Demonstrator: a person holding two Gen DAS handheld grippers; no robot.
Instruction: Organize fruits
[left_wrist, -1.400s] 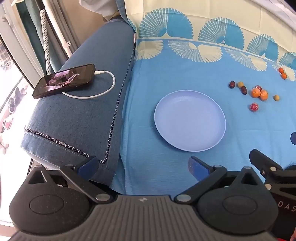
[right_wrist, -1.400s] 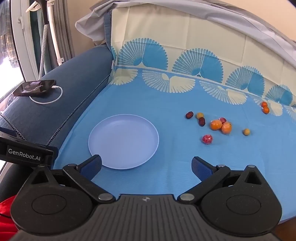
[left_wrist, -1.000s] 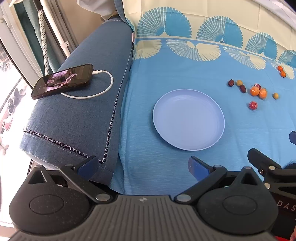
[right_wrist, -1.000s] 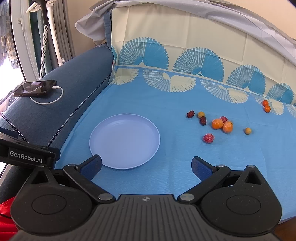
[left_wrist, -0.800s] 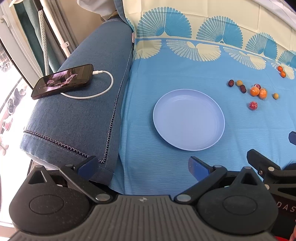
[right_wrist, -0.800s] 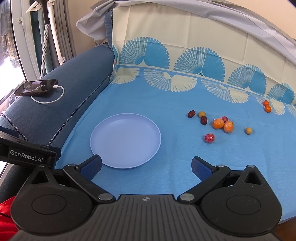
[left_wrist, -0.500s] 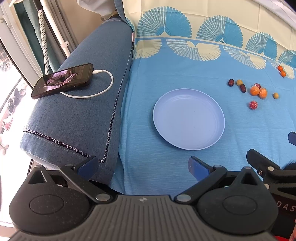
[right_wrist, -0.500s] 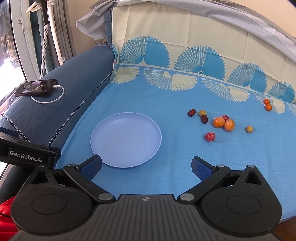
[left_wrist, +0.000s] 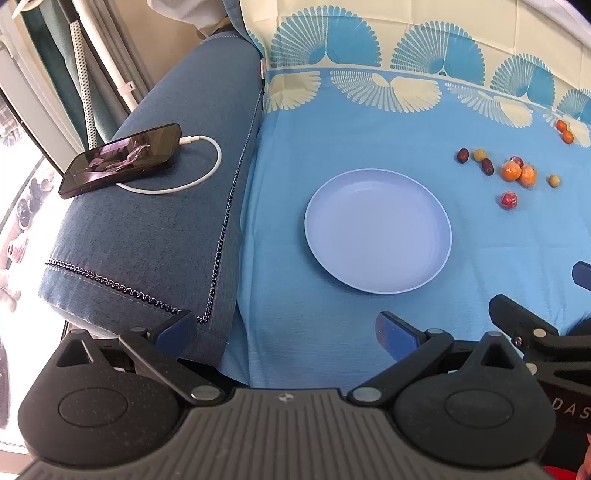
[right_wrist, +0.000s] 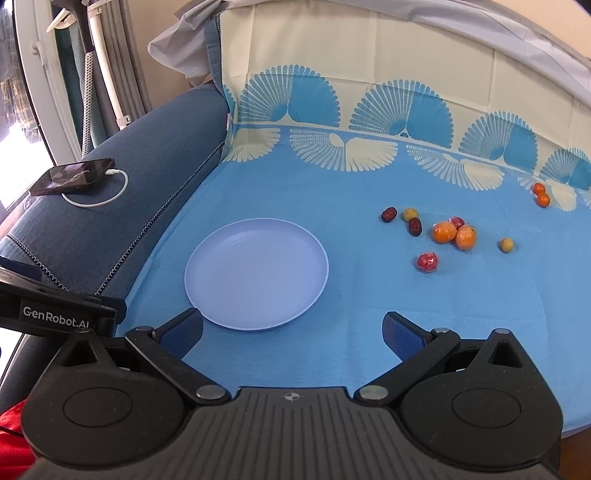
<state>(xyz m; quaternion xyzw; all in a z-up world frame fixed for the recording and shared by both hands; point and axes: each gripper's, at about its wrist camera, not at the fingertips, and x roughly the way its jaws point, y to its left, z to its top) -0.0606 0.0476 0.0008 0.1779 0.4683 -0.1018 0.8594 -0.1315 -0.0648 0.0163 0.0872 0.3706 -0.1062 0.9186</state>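
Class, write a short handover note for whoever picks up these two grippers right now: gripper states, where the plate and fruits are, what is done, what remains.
Left gripper: jaws open, empty, near the sofa's front edge.
Right gripper: jaws open, empty, just short of the plate.
Plate: on the blue cloth, nothing in it.
Fruits: main cluster right of the plate, plus two small orange ones farther right by the cloth's pattern.
Done: nothing moved onto the plate.
Left: likely gather every fruit onto it.

1. I see a blue fan-patterned cloth (right_wrist: 332, 192) over the sofa seat.
2. A lilac plate (right_wrist: 255, 275) lies on it.
3. Right of the plate, small fruits (right_wrist: 448, 232) lie scattered.
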